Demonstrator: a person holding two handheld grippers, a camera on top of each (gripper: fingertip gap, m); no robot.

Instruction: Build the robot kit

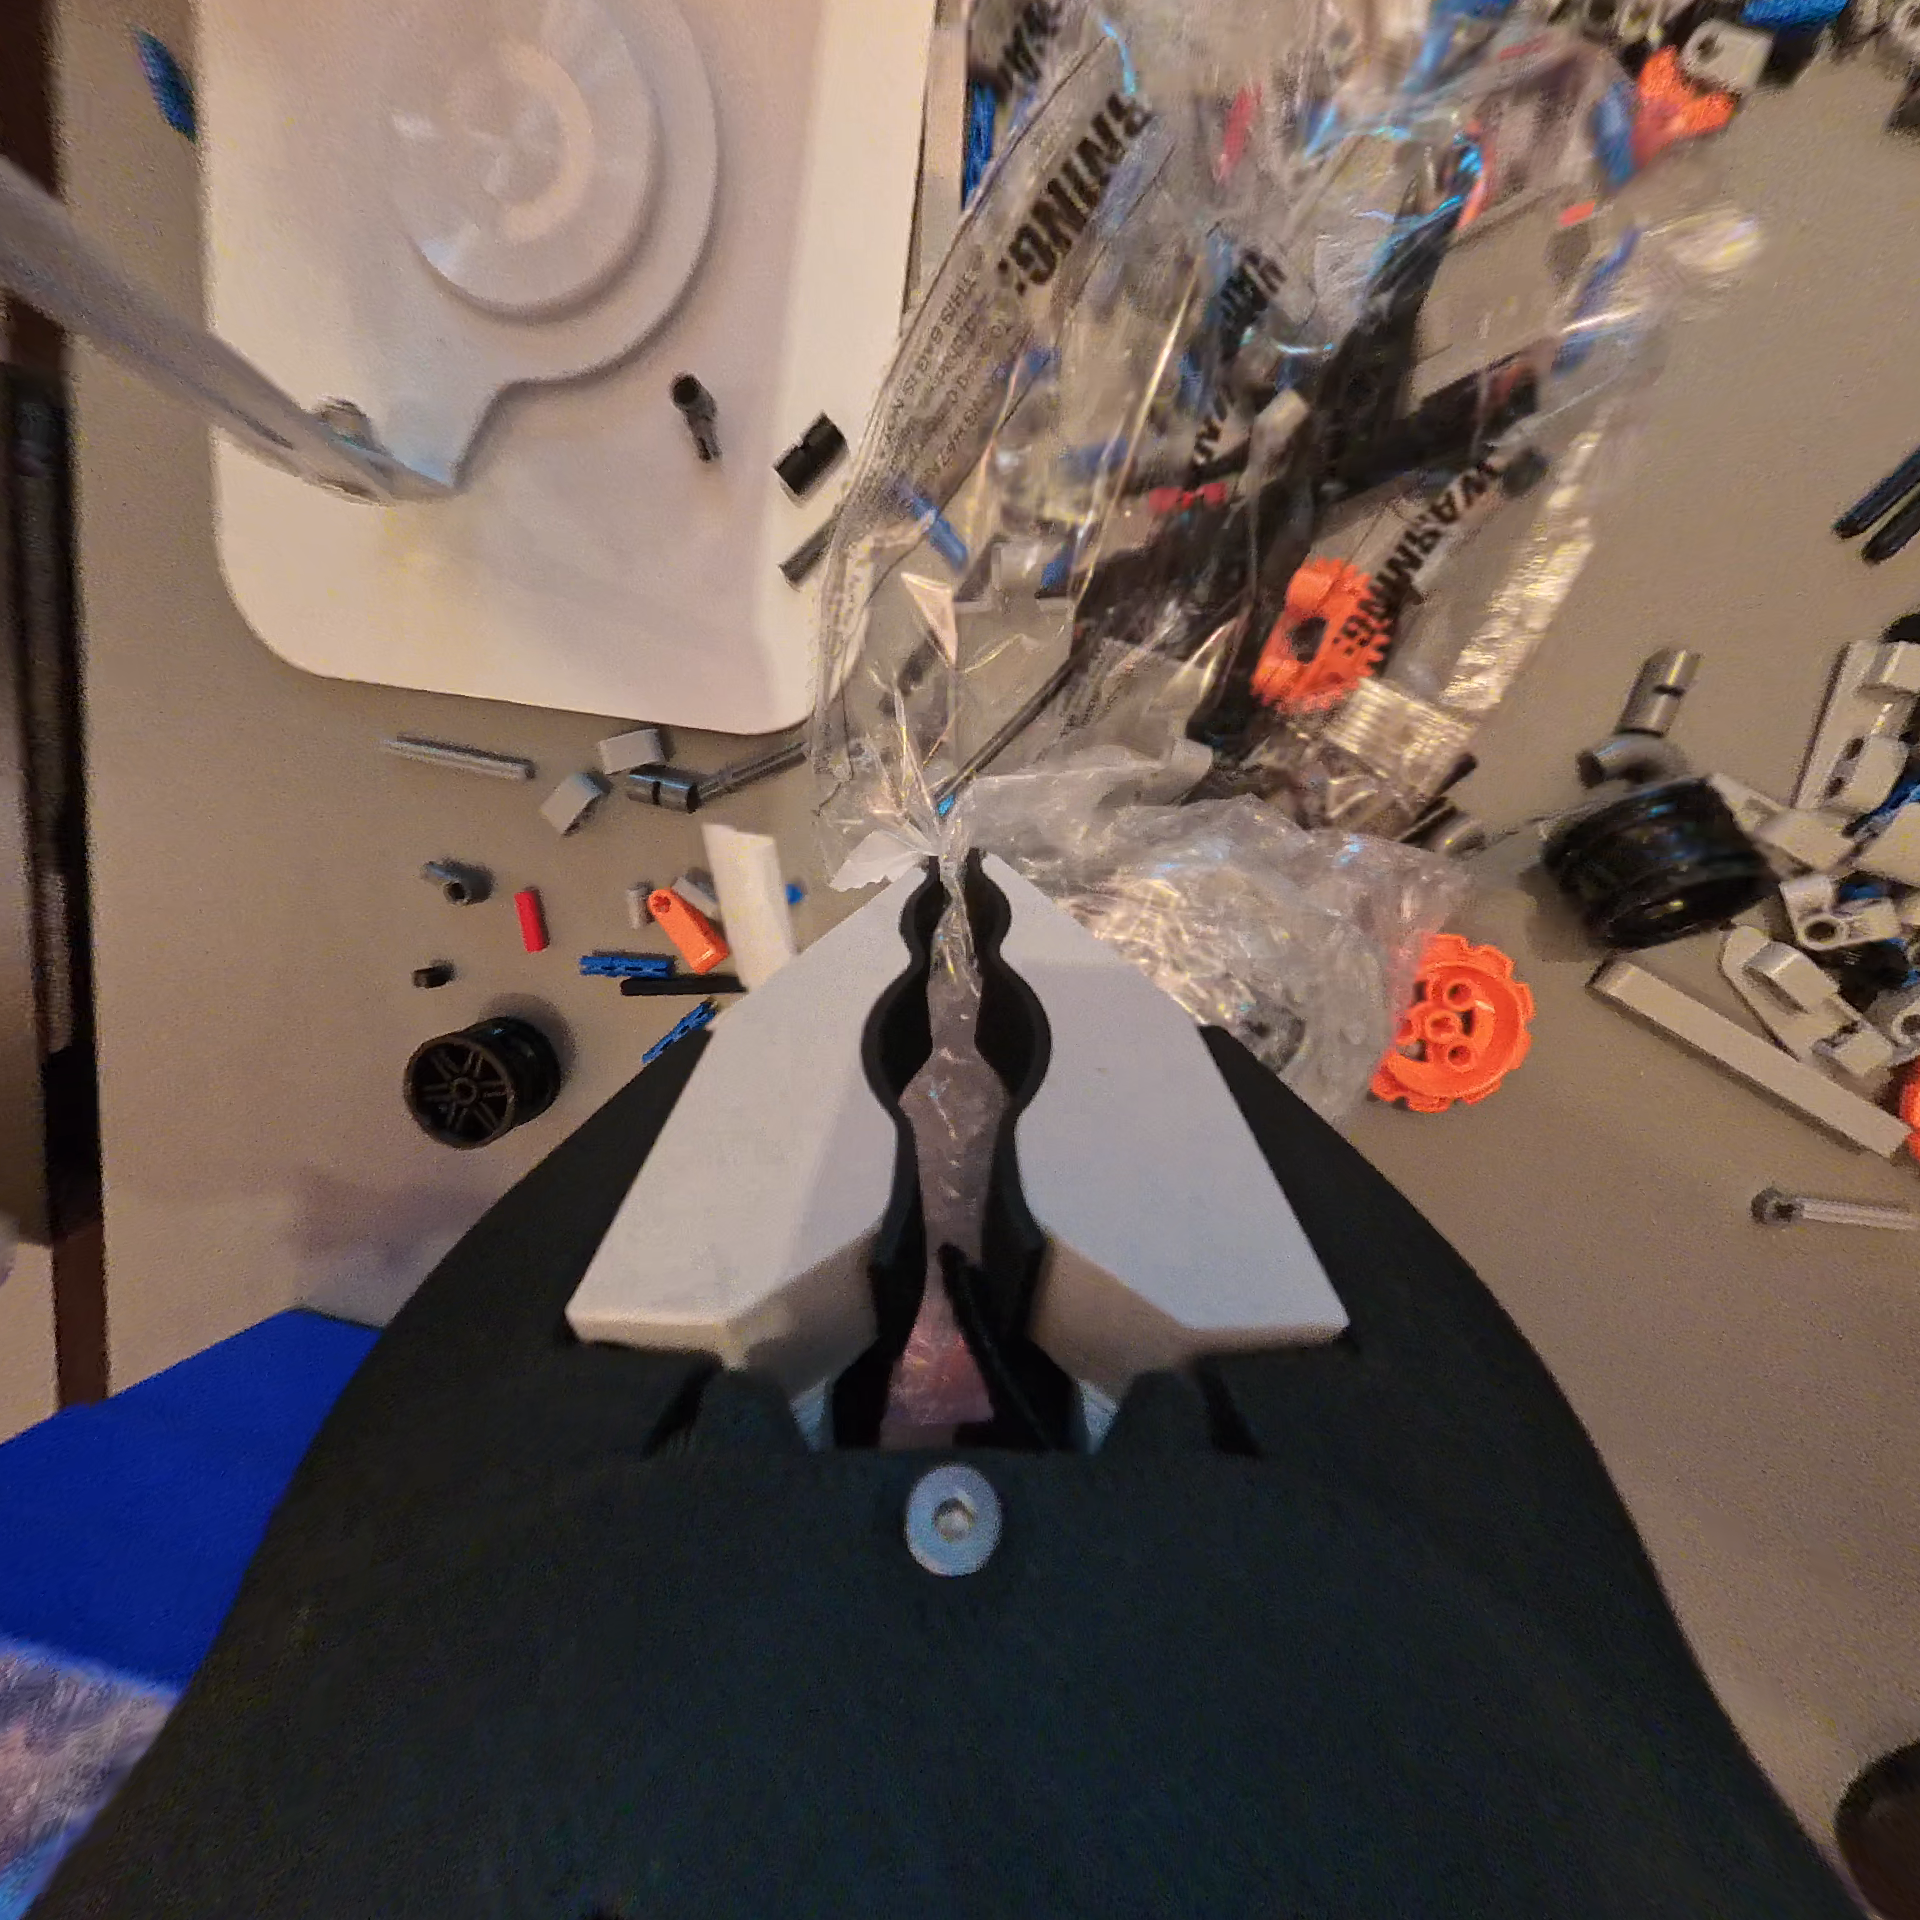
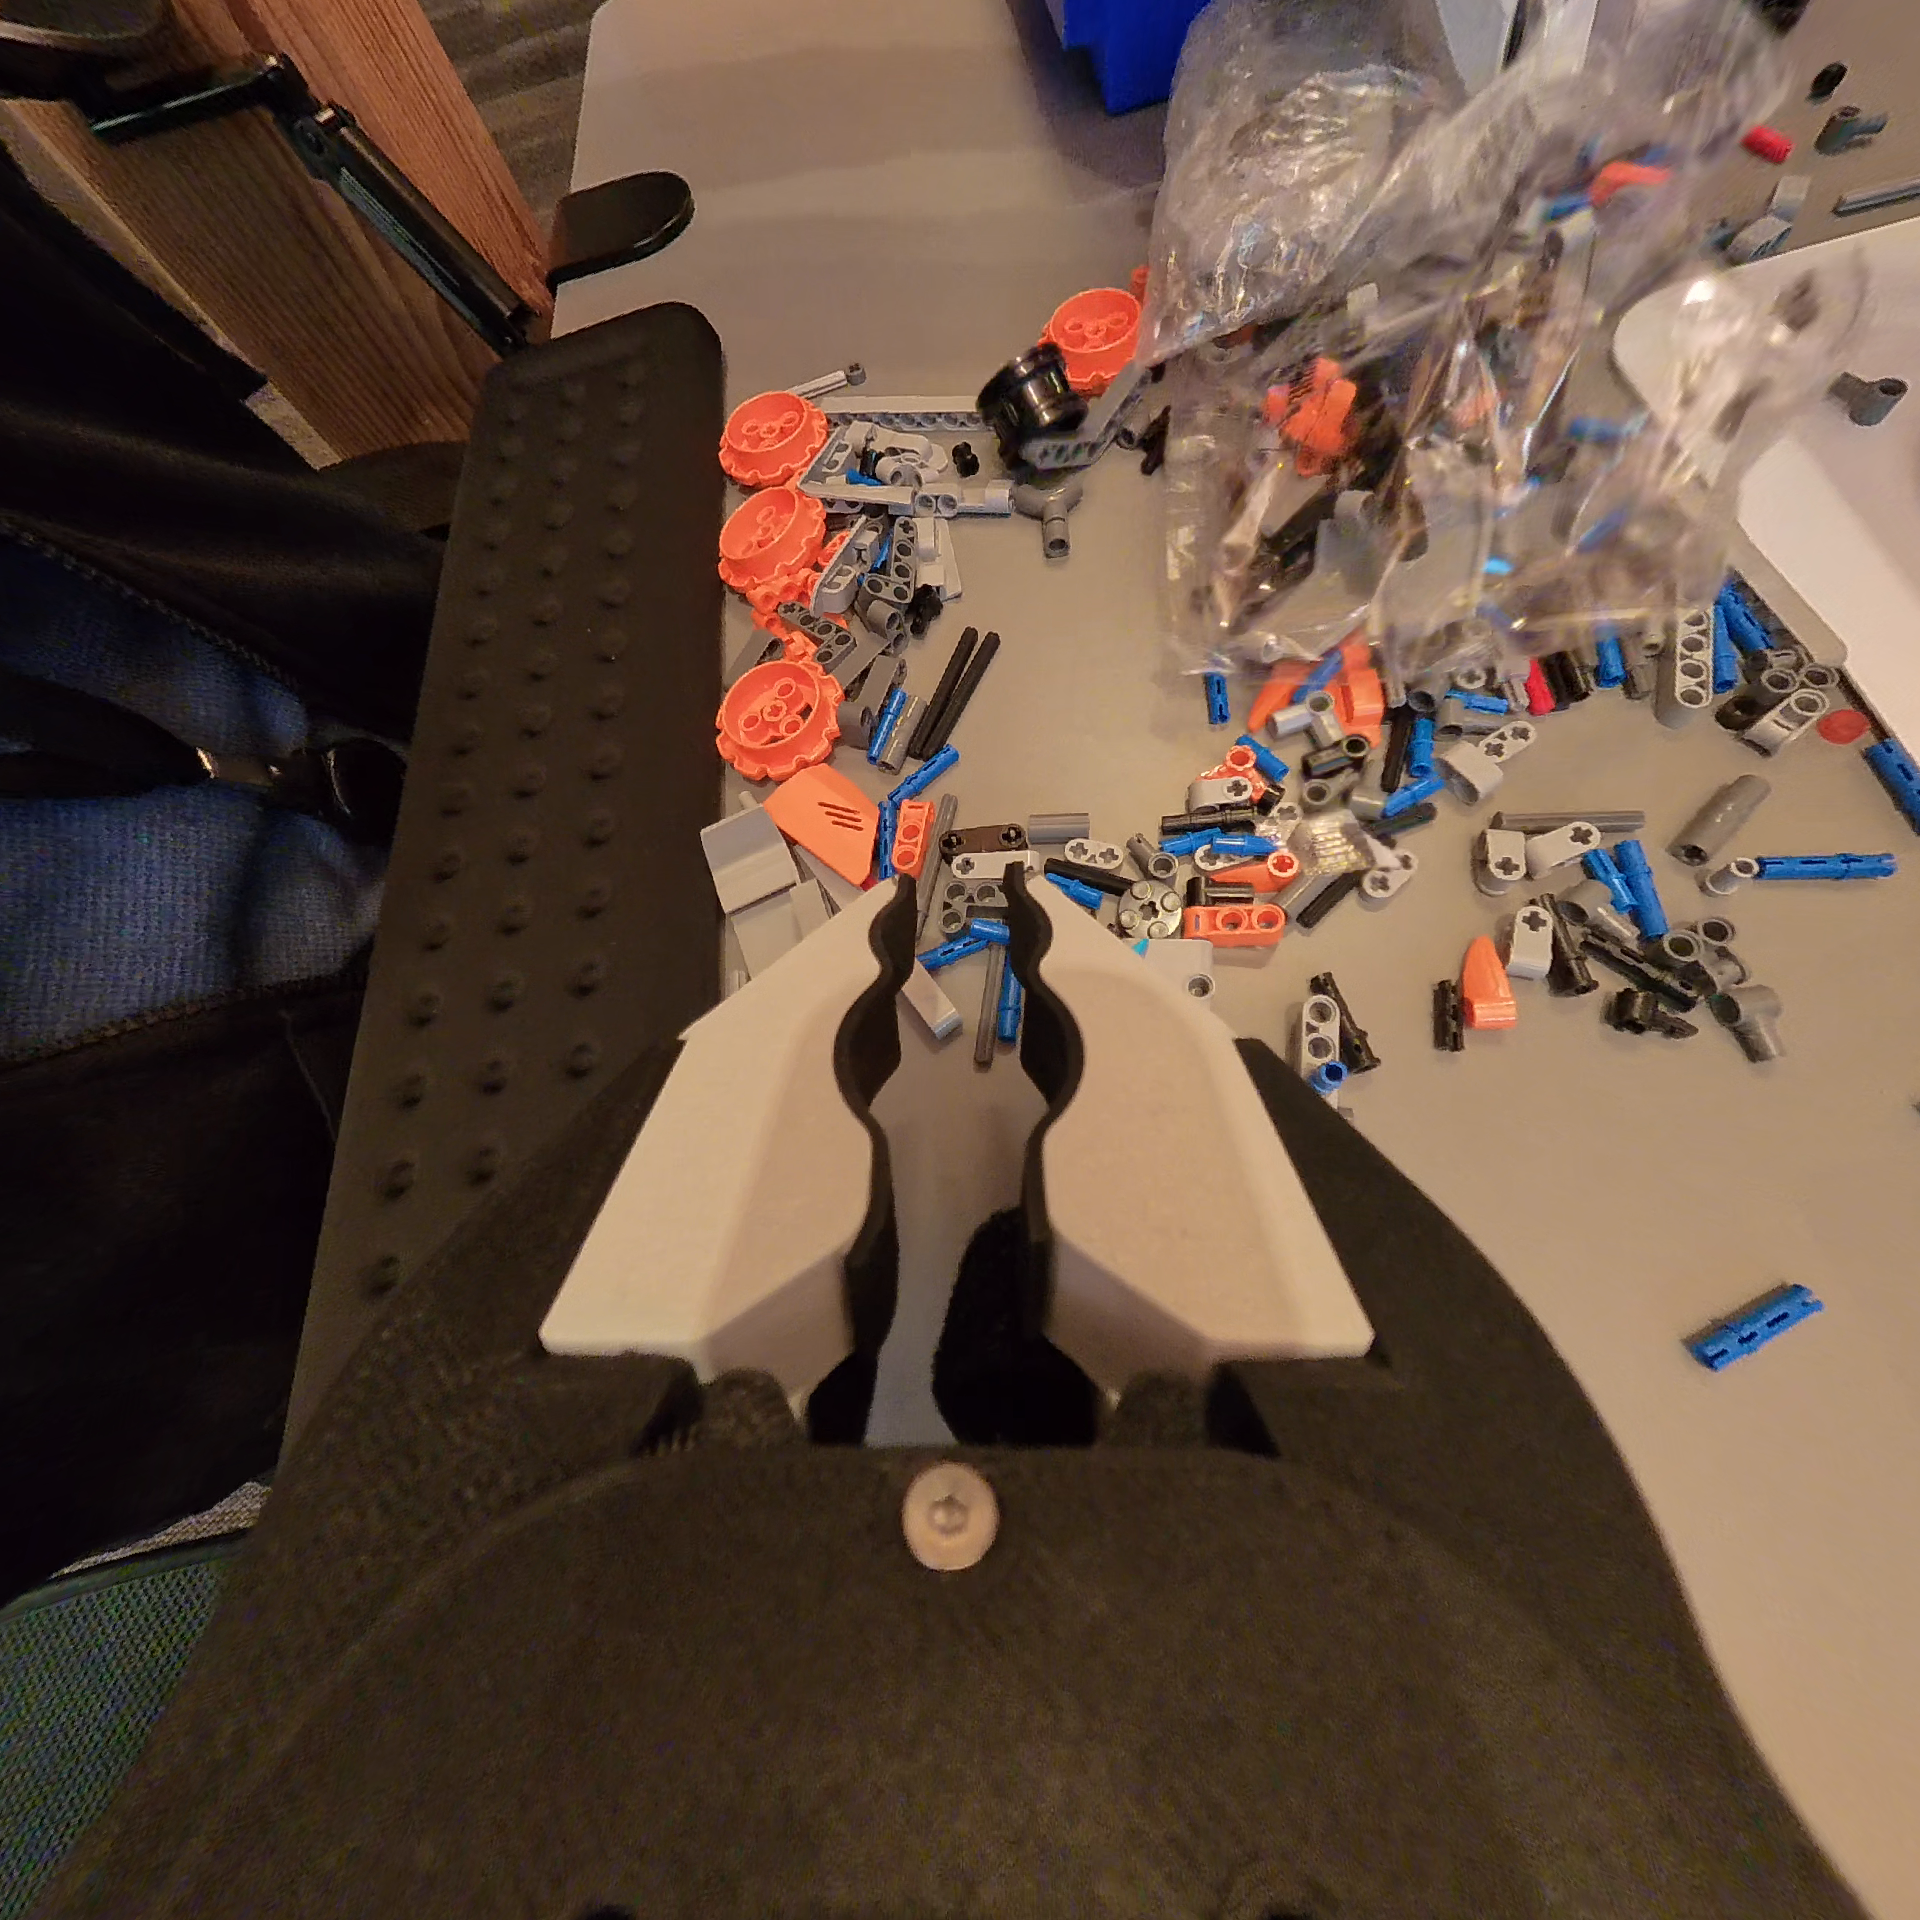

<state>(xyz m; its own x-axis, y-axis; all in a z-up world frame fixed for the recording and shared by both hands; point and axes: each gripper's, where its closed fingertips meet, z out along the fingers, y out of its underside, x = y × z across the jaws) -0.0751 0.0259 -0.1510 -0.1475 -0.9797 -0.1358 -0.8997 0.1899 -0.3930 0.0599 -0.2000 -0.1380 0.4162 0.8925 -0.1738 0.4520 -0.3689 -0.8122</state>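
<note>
My left gripper [image 1: 951, 873] is shut on a corner of a clear plastic bag [image 1: 1195, 468]. The crumpled film runs down between both pads. The bag hangs above the table with small black, grey, blue and orange building parts inside. It also shows in the right wrist view [image 2: 1455, 364], held up over a pile of loose parts [image 2: 1351, 790]. My right gripper [image 2: 961, 883] is open, with a narrow gap between its pads and nothing in it. It hovers just above grey and blue loose parts [image 2: 977, 904] on the grey table [image 2: 1455, 1195].
A white moulded tray [image 1: 520, 416] lies at the back left, with two small black parts on it. A black wheel [image 1: 478, 1065] and orange toothed wheels [image 2: 774, 717] lie on the table. A black studded plate [image 2: 551, 727] lies along the table's left edge. A blue box [image 2: 1132, 52] stands far back. There is about 25 centimetres between the tips of the two grippers. My right tips are about 40 centimetres from the black wheel [image 1: 478, 1065], my left tips only 12 centimetres.
</note>
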